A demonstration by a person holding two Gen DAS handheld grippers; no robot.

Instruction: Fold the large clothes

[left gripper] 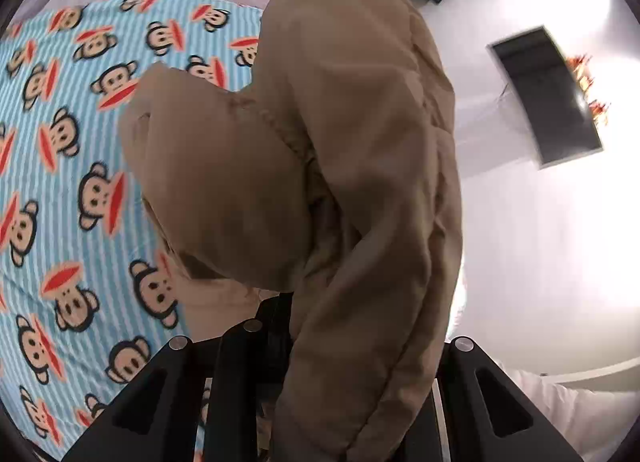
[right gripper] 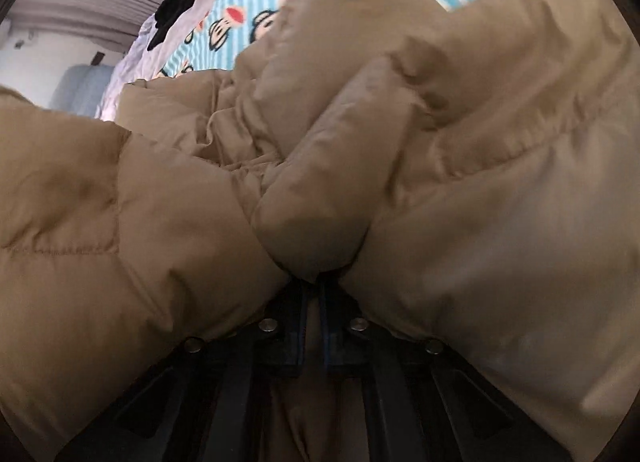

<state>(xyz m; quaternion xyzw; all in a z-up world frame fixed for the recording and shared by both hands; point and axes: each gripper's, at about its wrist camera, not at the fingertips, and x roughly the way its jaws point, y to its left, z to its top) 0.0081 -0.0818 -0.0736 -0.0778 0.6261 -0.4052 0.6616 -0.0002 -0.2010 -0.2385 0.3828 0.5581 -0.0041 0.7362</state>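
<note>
Tan jacket (right gripper: 460,165) hanging lifted over the monkey-print blanket (left gripper: 60,141) on the bed, right gripper (right gripper: 314,286) pinching a fold nearly closed, left gripper (left gripper: 288,314) draped by fabric, its grip impossible to tell.

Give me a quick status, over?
Both jaws shut on tan puffer jacket. Jacket lifted, bunched above monkey-print blanket. Nothing in the way.

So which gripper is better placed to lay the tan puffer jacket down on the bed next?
Probably left gripper: it holds the tan puffer jacket lifted over the monkey-print sheet. Right gripper pinches bunched fabric.
</note>
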